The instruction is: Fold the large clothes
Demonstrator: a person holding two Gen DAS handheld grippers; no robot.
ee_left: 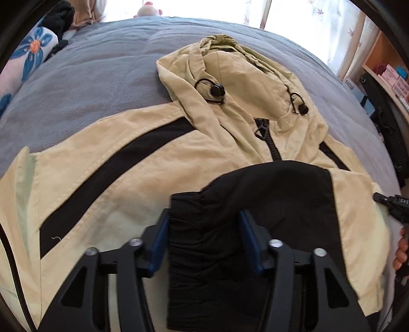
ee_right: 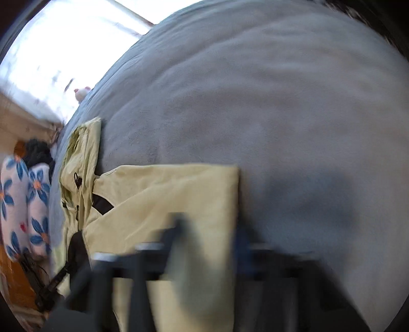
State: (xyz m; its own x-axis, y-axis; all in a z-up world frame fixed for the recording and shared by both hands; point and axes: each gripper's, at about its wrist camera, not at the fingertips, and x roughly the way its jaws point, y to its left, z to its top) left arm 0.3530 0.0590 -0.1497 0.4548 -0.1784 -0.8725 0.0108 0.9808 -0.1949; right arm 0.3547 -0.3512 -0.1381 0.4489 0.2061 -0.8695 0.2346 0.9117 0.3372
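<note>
A cream hooded jacket (ee_left: 143, 163) with black stripes lies front up on a grey-blue bed (ee_left: 97, 76), its hood (ee_left: 230, 66) toward the window. Its black sleeve (ee_left: 204, 229) is folded across the chest. My left gripper (ee_left: 204, 224) is open and straddles the cuff, with a blue pad (ee_left: 161, 242) on each side. In the right wrist view the jacket (ee_right: 166, 199) shows a straight folded edge. My right gripper (ee_right: 209, 229) hovers over that edge; its fingers are smeared by blur, and I see nothing clearly held.
Flowered pillows (ee_left: 33, 51) and dark clothes (ee_left: 60, 18) lie at the bed's far left. A shelf with boxes (ee_left: 388, 74) stands on the right. A hand (ee_left: 401, 250) and a black tool (ee_left: 391, 204) sit at the jacket's right edge. Bare bed (ee_right: 281, 115) spreads beyond the fold.
</note>
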